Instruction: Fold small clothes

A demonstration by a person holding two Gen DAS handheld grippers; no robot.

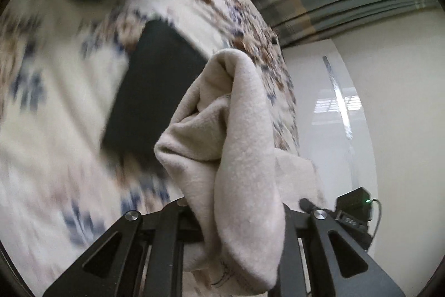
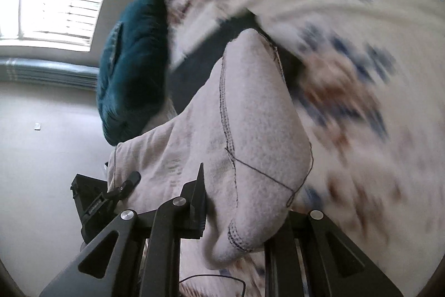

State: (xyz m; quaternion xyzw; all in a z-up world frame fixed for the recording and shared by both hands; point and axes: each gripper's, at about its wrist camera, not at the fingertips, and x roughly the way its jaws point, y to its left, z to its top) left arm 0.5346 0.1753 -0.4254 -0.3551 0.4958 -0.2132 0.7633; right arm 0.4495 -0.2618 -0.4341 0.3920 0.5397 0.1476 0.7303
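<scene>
Left claw is clamped on a bunched cream fleece garment; right claw grips the same garment's dark-stitched edge. Both hold it raised over a floral-patterned bed cover, a teal velvet cushion at ten o'clock.

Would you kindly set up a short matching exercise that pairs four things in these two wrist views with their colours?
Things:
1. Garment held in both tools
2. Cushion
3. Bedspread
4. Flat panel lying on the bedspread

Colours:
A. Teal
B. Black
C. Plain beige
D. Cream with blue and brown print

Pairs: 1-C, 2-A, 3-D, 4-B
</scene>
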